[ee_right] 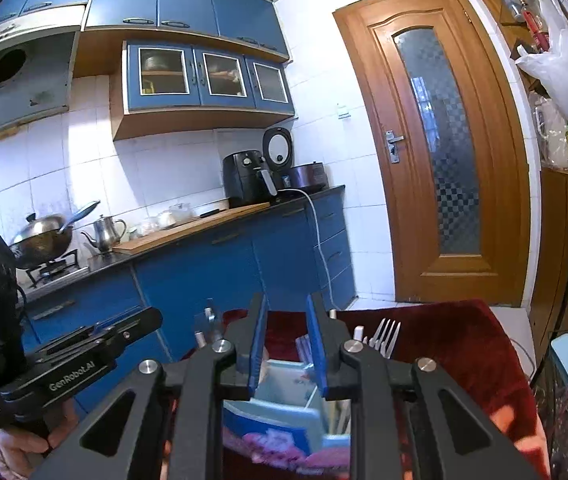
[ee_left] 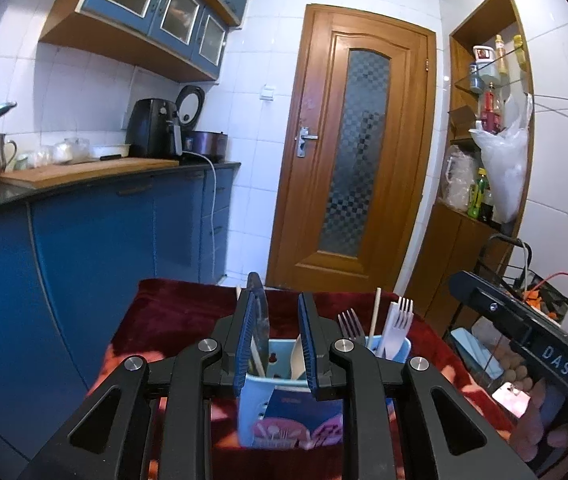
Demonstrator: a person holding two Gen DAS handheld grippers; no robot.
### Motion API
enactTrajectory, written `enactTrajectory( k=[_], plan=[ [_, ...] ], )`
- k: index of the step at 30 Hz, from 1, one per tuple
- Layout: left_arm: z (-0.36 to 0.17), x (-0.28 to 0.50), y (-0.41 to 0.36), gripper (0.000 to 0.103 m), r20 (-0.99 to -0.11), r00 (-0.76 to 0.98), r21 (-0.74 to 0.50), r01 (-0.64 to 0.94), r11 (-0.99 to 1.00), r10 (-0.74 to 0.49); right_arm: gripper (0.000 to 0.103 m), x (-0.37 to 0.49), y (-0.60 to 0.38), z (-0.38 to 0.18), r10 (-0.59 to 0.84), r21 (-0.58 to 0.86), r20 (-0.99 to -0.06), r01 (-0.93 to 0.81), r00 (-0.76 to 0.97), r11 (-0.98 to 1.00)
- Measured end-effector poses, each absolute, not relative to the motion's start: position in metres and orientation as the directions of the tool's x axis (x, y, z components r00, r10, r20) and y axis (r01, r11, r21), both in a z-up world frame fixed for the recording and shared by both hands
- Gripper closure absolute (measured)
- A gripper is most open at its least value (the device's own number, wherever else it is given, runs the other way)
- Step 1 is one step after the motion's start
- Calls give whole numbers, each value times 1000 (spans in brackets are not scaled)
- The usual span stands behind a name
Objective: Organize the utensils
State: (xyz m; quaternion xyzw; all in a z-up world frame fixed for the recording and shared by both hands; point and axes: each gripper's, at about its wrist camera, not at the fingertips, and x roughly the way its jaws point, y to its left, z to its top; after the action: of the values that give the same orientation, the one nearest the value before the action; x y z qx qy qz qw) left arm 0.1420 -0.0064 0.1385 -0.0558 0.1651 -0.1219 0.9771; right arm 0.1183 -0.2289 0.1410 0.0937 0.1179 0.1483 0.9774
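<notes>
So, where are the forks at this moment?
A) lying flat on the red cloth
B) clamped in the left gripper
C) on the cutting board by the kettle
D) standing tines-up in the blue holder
D: the forks stand tines-up in the right-hand part of the blue holder, and the left gripper has open jaws with no fork between them.

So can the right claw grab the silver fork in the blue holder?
Probably yes. The right claw is open and empty, and the silver fork sticks up from the blue holder just beside it, its tines clear, nothing in between.
</notes>
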Motion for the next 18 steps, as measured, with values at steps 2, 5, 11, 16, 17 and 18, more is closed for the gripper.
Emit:
enactTrajectory(
  k=[2, 5, 11, 16, 17, 18],
  plan=[
    [142, 132, -3, 81, -318, 914, -150, 213, 966, -251, 80, 108, -226, 144, 307, 213, -204, -263, 930, 941],
    [145, 118, 3, 81, -331, 911, -157, 205, 966, -247, 80, 91, -219, 148, 310, 206, -212, -268, 927, 941],
    [142, 85, 11, 81, -353, 908, -137, 190, 972, -227, 79, 58, -211, 145, 324, 202, -242, -279, 915, 939],
    [132, 57, 17, 81, -360, 908, -141, 173, 975, -214, 65, 31, -205, 133, 325, 195, -257, -280, 910, 940],
    [127, 52, 18, 80, -366, 907, -145, 166, 975, -209, 63, 27, -204, 130, 323, 190, -260, -279, 910, 941],
    [124, 49, 19, 79, -371, 906, -144, 160, 976, -204, 61, 22, -203, 127, 318, 185, -261, -276, 911, 943]
  ],
)
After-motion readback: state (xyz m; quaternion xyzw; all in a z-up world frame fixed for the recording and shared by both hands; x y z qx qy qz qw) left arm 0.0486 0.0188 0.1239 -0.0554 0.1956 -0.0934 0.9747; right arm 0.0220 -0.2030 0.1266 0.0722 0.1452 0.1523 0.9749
